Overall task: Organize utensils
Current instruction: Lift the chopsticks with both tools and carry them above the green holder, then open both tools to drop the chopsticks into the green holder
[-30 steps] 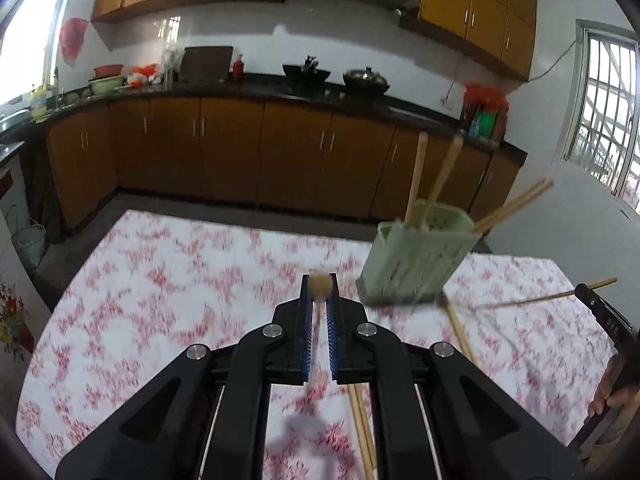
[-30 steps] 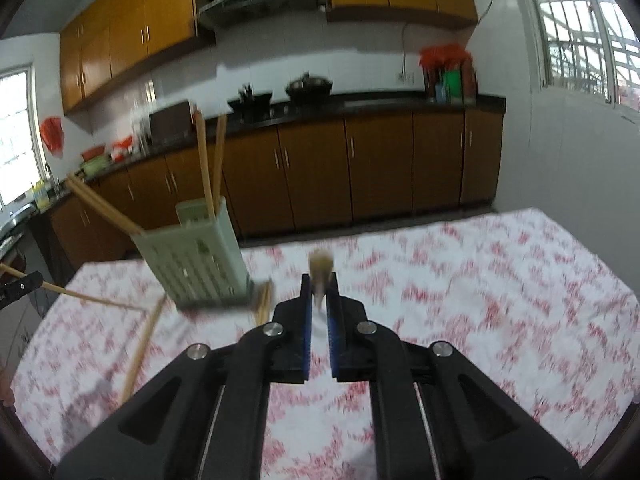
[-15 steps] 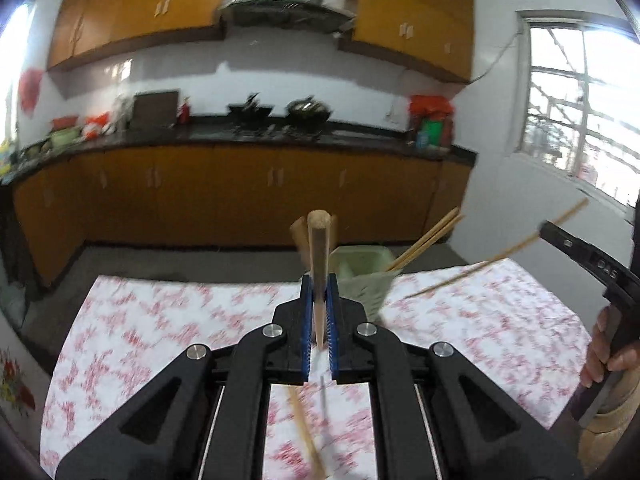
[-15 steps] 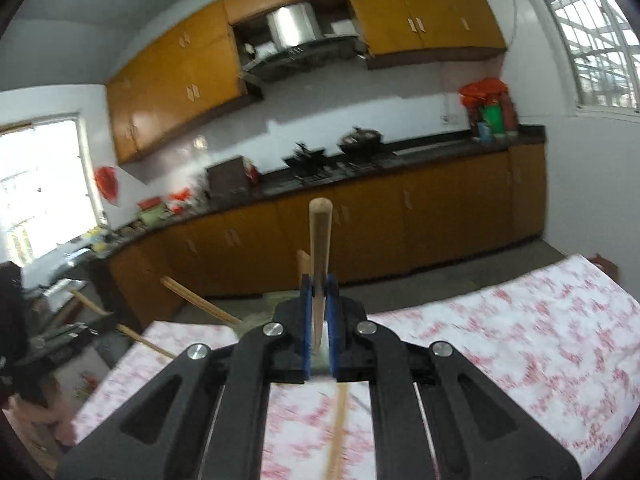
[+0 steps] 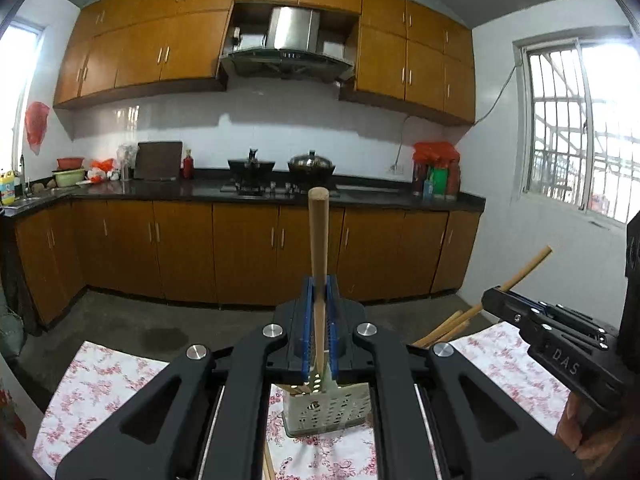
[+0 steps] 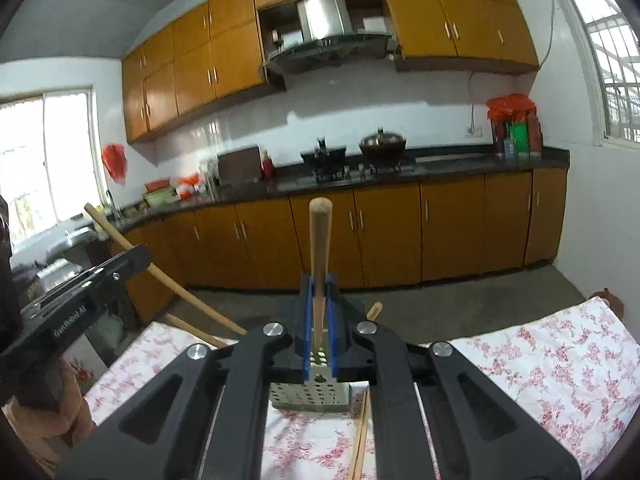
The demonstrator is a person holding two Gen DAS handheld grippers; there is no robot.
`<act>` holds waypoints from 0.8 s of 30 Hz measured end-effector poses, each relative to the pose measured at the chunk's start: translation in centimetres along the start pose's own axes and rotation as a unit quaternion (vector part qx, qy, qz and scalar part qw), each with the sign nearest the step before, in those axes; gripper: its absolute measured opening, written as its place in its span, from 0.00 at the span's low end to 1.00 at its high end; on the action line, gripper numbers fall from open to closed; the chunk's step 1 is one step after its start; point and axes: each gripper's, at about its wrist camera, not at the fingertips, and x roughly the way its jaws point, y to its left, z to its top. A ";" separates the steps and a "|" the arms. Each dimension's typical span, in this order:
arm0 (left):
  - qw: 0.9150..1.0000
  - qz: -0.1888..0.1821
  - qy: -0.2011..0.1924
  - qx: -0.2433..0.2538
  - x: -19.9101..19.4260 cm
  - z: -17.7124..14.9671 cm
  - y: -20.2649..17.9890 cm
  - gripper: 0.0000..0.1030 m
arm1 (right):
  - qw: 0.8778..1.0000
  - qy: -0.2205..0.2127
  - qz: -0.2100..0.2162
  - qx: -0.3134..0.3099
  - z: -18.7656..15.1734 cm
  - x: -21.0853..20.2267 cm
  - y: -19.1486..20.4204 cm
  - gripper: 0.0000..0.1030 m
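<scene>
My left gripper [image 5: 319, 292] is shut on a wooden chopstick [image 5: 319, 240] that stands upright, its lower end over the pale green perforated holder [image 5: 326, 410] below the jaws. My right gripper [image 6: 318, 292] is shut on another wooden chopstick [image 6: 319, 248], also upright above the same holder [image 6: 312, 396]. The right gripper also shows at the right of the left wrist view [image 5: 490, 295], the left gripper at the left of the right wrist view [image 6: 136, 254]. Several chopsticks [image 5: 444, 326] lean out of the holder.
The holder stands on a table with a red-flowered cloth [image 6: 552, 360]. Loose chopsticks [image 6: 360, 436] lie on the cloth beside the holder, also seen in the left wrist view [image 5: 267, 464]. Kitchen cabinets [image 5: 248, 252] and a dark counter run behind the table.
Both grippers have risen and tilted up, each with its chopstick now upright. The holder has dropped from mid-view to just beneath the jaws.
</scene>
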 end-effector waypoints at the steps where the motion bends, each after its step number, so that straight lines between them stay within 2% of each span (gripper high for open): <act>1: 1.000 0.002 0.002 0.001 0.6 -0.4 0.1 0.07 | 1.000 0.011 0.000 0.003 -0.2 0.9 -0.1 0.08; 6: 1.000 -0.003 0.014 0.002 2.5 -1.8 0.1 0.07 | 0.999 0.035 0.005 0.004 -1.2 2.9 0.1 0.09; 8: 1.000 -0.008 0.017 0.005 2.6 -2.0 -0.1 0.08 | 0.999 0.033 0.004 0.000 -1.4 2.9 0.3 0.11; 9: 1.000 -0.009 0.017 0.004 2.4 -1.9 -0.1 0.09 | 1.000 0.031 0.004 -0.001 -1.5 2.8 0.5 0.17; 10: 1.000 -0.011 0.016 0.004 2.3 -1.8 -0.1 0.13 | 1.000 0.025 0.003 -0.002 -1.4 2.6 0.6 0.24; 11: 1.000 -0.011 0.016 0.004 2.2 -1.7 -0.1 0.18 | 1.000 0.021 0.002 -0.002 -1.3 2.4 0.6 0.27; 13: 1.000 -0.005 0.011 -0.002 1.8 -1.4 0.1 0.52 | 1.000 0.013 0.001 -0.003 -1.2 1.8 0.6 0.29; 19: 1.000 -0.002 -0.007 -0.022 -1.1 0.1 1.3 0.58 | 0.999 -0.045 -0.016 0.000 -0.1 -3.1 -0.4 0.36; 22: 1.000 0.017 -0.013 -0.020 -4.1 0.0 2.5 0.72 | 0.997 -0.064 -0.040 0.002 -1.0 -6.0 -1.6 0.44; 24: 0.999 0.038 -0.006 -0.012 -5.6 -1.1 3.5 0.77 | 0.996 -0.049 -0.069 0.001 -3.0 -6.7 -3.0 0.47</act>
